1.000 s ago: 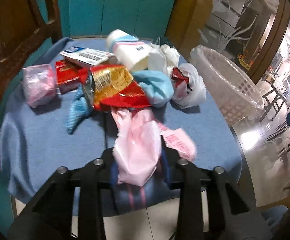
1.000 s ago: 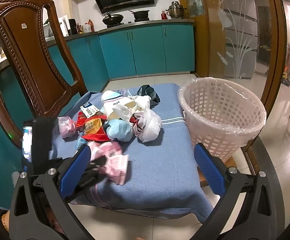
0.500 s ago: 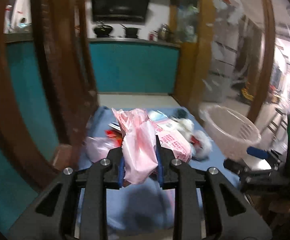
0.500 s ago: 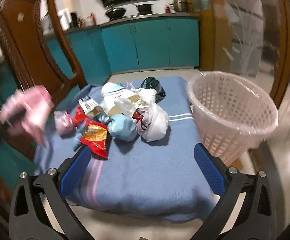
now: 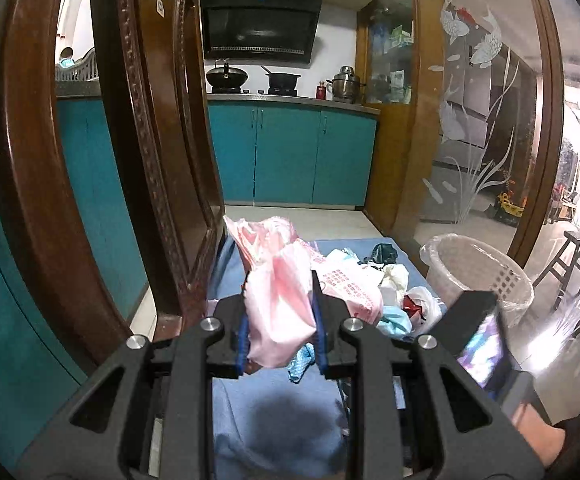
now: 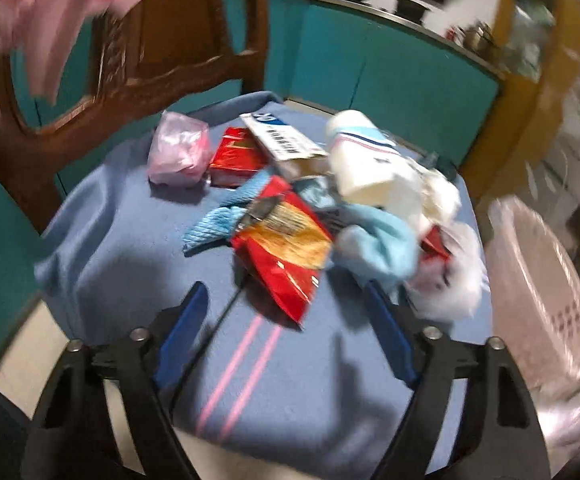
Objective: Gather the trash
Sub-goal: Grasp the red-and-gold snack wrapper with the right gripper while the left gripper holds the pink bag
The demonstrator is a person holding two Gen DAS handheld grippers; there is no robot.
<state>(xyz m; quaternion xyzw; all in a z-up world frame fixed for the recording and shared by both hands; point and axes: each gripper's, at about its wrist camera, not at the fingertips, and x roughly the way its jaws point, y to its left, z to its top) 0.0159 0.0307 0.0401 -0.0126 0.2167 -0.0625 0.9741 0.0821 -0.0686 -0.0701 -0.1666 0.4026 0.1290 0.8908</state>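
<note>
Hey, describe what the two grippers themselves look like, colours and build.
Both look alike. The left gripper has a black plastic frame with triangular cut-outs, round silver bolts at the joints and blue pads lining the fingers. The right gripper has the same black frame, silver bolts and longer-looking blue pads. No cables or markings show.

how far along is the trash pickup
Early. Nothing shows inside the white basket yet. The left gripper is clamped on a pink plastic bag; the right gripper, jaws closing on nothing, hovers by the red snack packet. The pile is left.
</note>
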